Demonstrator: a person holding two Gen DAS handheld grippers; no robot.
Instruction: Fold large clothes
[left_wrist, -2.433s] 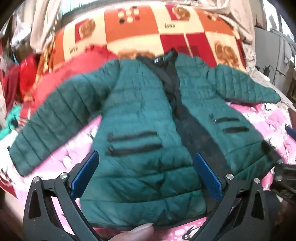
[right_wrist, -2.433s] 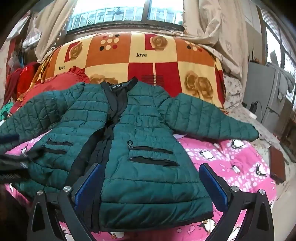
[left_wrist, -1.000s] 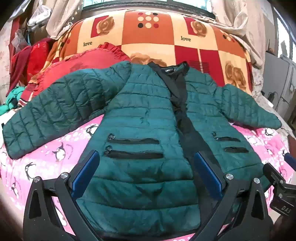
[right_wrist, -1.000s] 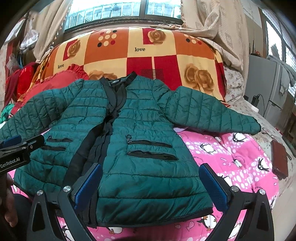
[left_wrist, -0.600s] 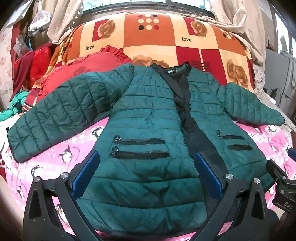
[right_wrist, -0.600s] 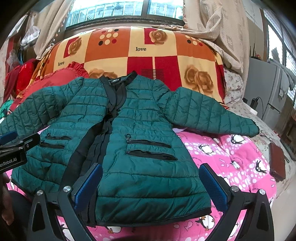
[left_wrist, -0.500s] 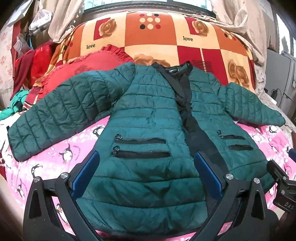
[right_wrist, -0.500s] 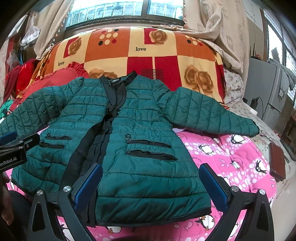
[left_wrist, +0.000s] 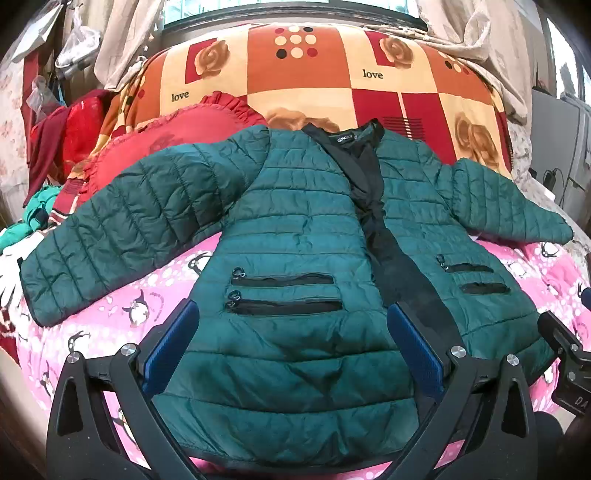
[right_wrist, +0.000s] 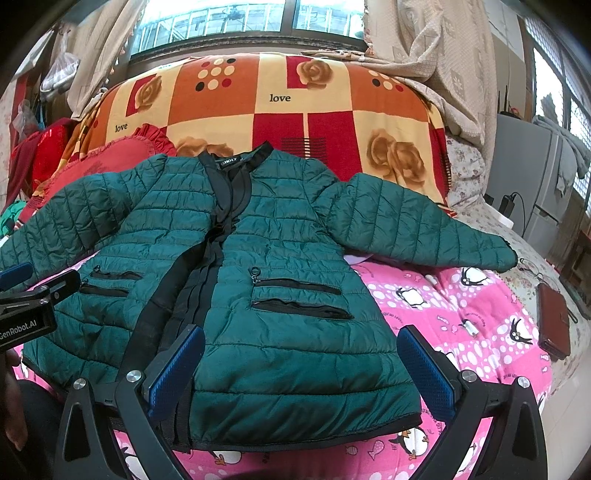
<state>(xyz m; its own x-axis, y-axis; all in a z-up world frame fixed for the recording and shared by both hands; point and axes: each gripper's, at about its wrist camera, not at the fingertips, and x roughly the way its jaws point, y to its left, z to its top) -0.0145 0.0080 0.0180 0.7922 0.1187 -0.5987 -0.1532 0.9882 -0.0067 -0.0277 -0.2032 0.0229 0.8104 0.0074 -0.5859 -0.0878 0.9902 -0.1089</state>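
Note:
A dark green quilted jacket with black front trim lies face up on the pink penguin bedspread, both sleeves spread out sideways. My left gripper hangs open above the jacket's hem on its left half, nothing between the blue pads. My right gripper is open too, above the hem on the right half. Each gripper's body shows at the edge of the other's view. The collar rests against the orange and red "love" blanket.
A red frilled pillow lies under the left sleeve. Red and green clothes are piled at far left. A brown wallet sits on the bed's right side. A grey cabinet with a cable stands at the right.
Both views have pulled back and steadied since the blurred earliest frame. The jacket lies flat and unmoved. A hand seen at the left view's bottom edge has gone.

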